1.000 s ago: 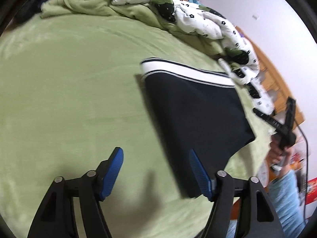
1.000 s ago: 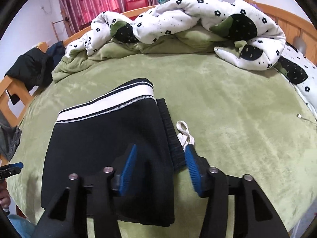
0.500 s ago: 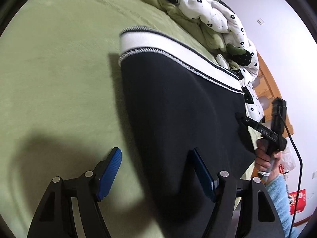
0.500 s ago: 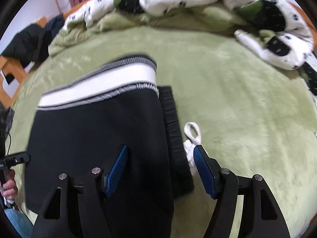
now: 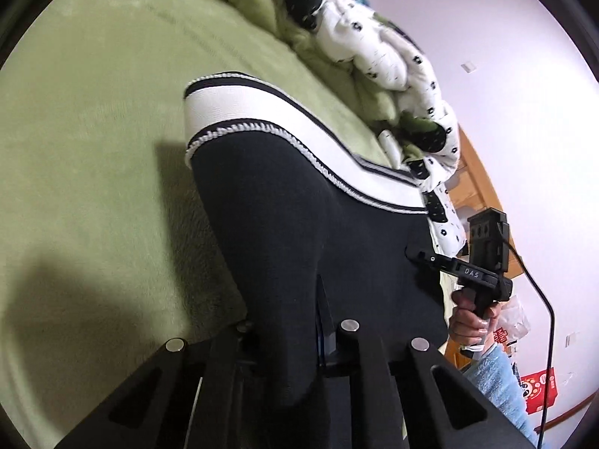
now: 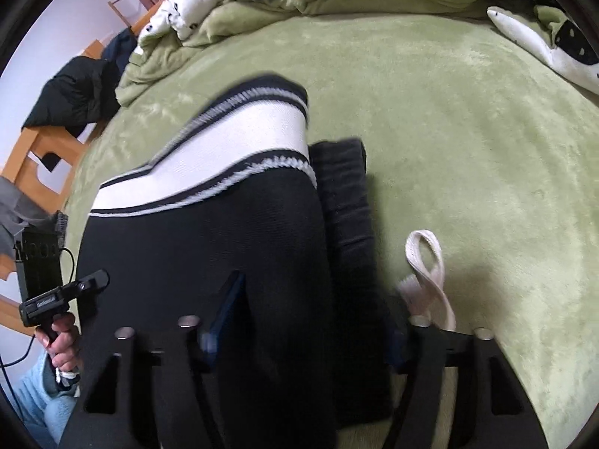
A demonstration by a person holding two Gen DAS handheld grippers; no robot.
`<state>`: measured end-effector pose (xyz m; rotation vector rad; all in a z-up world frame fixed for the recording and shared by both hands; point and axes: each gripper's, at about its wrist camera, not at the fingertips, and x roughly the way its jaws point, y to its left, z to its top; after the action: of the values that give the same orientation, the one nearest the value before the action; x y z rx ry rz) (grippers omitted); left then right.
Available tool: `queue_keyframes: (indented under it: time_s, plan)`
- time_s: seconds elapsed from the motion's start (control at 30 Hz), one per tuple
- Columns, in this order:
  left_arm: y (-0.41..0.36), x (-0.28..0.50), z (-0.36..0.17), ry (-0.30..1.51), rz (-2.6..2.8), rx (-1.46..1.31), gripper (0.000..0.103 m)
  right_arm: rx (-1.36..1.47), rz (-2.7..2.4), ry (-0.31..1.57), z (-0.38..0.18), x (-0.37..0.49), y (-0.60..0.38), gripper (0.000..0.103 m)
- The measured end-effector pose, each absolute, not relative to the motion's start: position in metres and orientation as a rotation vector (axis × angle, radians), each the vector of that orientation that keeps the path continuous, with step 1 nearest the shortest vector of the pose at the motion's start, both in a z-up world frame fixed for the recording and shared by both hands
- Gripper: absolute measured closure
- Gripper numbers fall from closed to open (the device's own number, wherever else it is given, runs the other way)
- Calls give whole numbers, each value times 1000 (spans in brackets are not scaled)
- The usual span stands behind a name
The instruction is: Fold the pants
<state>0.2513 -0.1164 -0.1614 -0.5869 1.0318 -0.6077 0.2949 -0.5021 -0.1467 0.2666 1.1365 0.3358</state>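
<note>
I have both grippers, left (image 5: 288, 336) and right (image 6: 299, 321), jaws clamped on the pants (image 5: 299, 232) near edge on the bed (image 5: 93, 112). Lift evenly, carrying toward the waistband (image 6: 232, 146).

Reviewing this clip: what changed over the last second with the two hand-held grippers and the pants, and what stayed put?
Both grippers moved forward onto the near edge of the black pants and closed. The left hand-held gripper, open beside the fabric a second ago, now pinches it; the right hand-held gripper narrowed around the thicker folded edge. The white drawstring and crumpled quilt stayed where they were on the green blanket.
</note>
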Motion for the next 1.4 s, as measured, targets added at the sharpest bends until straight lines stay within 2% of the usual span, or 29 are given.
queue_keyframes:
  time_s: [0.07, 0.1, 0.33, 0.57, 0.63, 0.67, 0.7, 0.8, 0.87, 0.9, 0.93, 1.07, 1.2, 1.3, 1.4]
  plan:
    - [-113, 244, -149, 1011, -619, -564, 92, 306, 377, 1095, -129, 282, -499, 76]
    - [-111, 241, -143, 1003, -624, -558, 92, 292, 369, 1077, -121, 274, -492, 78]
    - [-32, 219, -99, 945, -583, -545, 92, 355, 440, 996, -93, 234, -407, 81]
    - [89, 208, -85, 998, -379, -446, 92, 542, 646, 960, -122, 242, -288, 81]
    - [106, 208, -102, 1031, -316, -427, 88, 534, 649, 973, -140, 250, -265, 81]
    - [112, 209, -116, 1056, -283, -417, 81, 516, 628, 966, -147, 255, -262, 80]
    - [114, 210, -130, 1074, -260, -414, 67, 488, 591, 956, -157, 260, -263, 78]
    - [112, 205, -159, 1082, -166, -398, 50, 555, 599, 999, -185, 271, -283, 72]
    - [113, 198, -156, 1036, -171, -407, 50, 519, 576, 1023, -179, 270, -288, 65]
    - [114, 194, -150, 1017, -162, -400, 50, 463, 546, 1022, -172, 268, -284, 56]
    - [117, 189, -142, 984, -149, -390, 50, 415, 515, 1009, -162, 265, -283, 55]
    - [122, 177, -108, 834, -120, -337, 39, 272, 418, 825, -109, 251, -273, 55]
    - [101, 204, -88, 773, -190, -323, 39, 222, 493, 705, -81, 263, -230, 55]
    - [82, 226, -95, 770, -207, -275, 36, 93, 507, 725, -95, 283, -187, 55]
    - [71, 267, -139, 897, -131, -177, 37, -85, 383, 829, -140, 313, -164, 58]
